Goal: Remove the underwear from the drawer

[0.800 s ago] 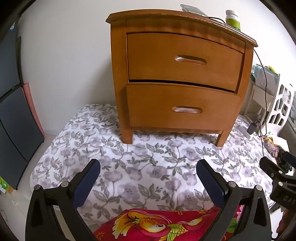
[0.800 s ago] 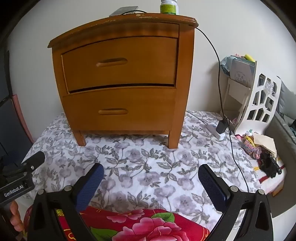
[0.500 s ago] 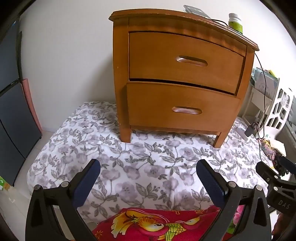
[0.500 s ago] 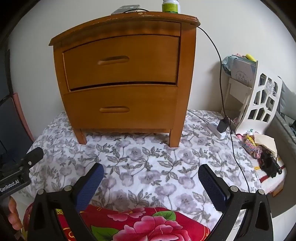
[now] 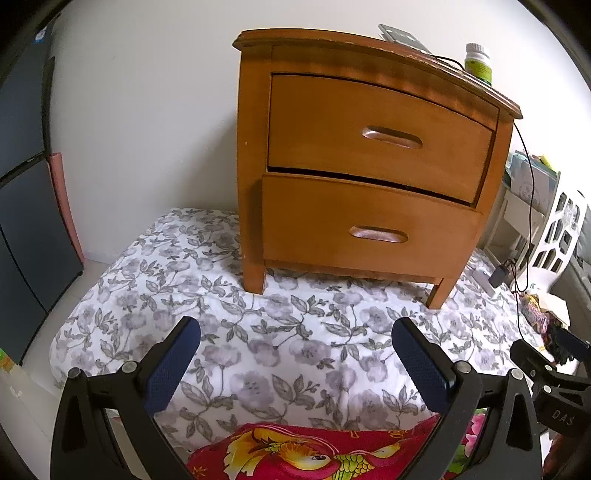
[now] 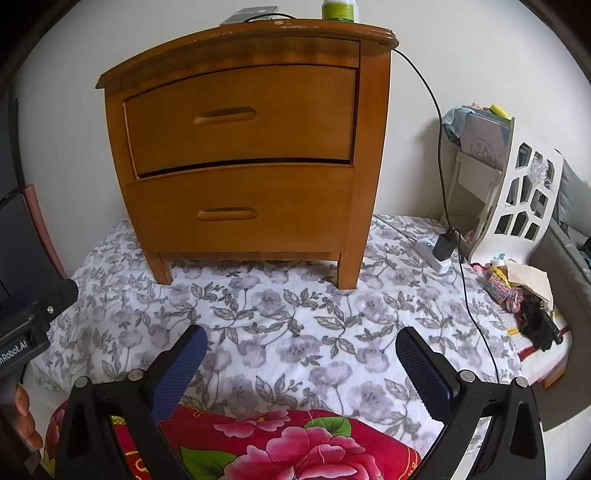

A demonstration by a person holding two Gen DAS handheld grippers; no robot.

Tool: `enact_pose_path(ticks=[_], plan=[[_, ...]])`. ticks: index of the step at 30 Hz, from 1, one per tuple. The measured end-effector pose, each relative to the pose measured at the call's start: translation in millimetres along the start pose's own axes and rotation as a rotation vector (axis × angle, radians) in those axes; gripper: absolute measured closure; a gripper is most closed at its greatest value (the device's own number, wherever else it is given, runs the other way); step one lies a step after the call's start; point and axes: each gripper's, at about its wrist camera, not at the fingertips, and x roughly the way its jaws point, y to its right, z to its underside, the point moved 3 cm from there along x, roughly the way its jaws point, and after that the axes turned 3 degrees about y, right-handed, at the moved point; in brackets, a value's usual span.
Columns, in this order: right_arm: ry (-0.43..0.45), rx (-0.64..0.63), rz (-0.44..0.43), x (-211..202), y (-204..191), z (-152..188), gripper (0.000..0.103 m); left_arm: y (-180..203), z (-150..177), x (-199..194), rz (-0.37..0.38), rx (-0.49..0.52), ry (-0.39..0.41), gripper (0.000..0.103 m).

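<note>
A wooden nightstand (image 5: 255, 155) (image 6: 369, 147) stands on a floral sheet (image 5: 280, 332) (image 6: 295, 325). Its upper drawer (image 5: 373, 136) (image 6: 240, 114) and lower drawer (image 5: 365, 225) (image 6: 236, 206) are both pushed in, each with a recessed handle (image 5: 378, 234) (image 6: 227, 214). A thin dark gap runs above the lower drawer. No underwear is visible. My left gripper (image 5: 295, 332) hangs open over the sheet, well short of the nightstand, with nothing between its fingers. My right gripper (image 6: 301, 341) is open too, beside the left, equally far from the drawers and empty.
A green bottle (image 5: 478, 66) (image 6: 340, 5), a flat device and a black cable (image 6: 439, 147) sit on the nightstand. A white rack (image 6: 517, 199), a charger (image 6: 441, 247) and small clutter (image 6: 517, 291) lie at right. Dark panels (image 5: 22, 221) stand at left. A red floral cloth (image 6: 295, 443) lies near me.
Both views have shifted slightly: the nightstand sits a little further right in each frame and looks marginally nearer. Both grippers stayed open and empty.
</note>
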Motion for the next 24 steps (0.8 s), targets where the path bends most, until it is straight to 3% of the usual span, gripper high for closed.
enact_pose_path(ticks=[7, 24], plan=[[-0.004, -0.002, -0.001, 0.0, -0.1, 0.1, 0.0, -1.2, 0.9, -1.0, -0.026, 0.002, 0.024, 0.0], [-0.004, -0.006, 0.006, -0.7, 0.2, 1.1, 0.0, -1.6, 0.1, -6.0, -0.004, -0.007, 0.039, 0.0]])
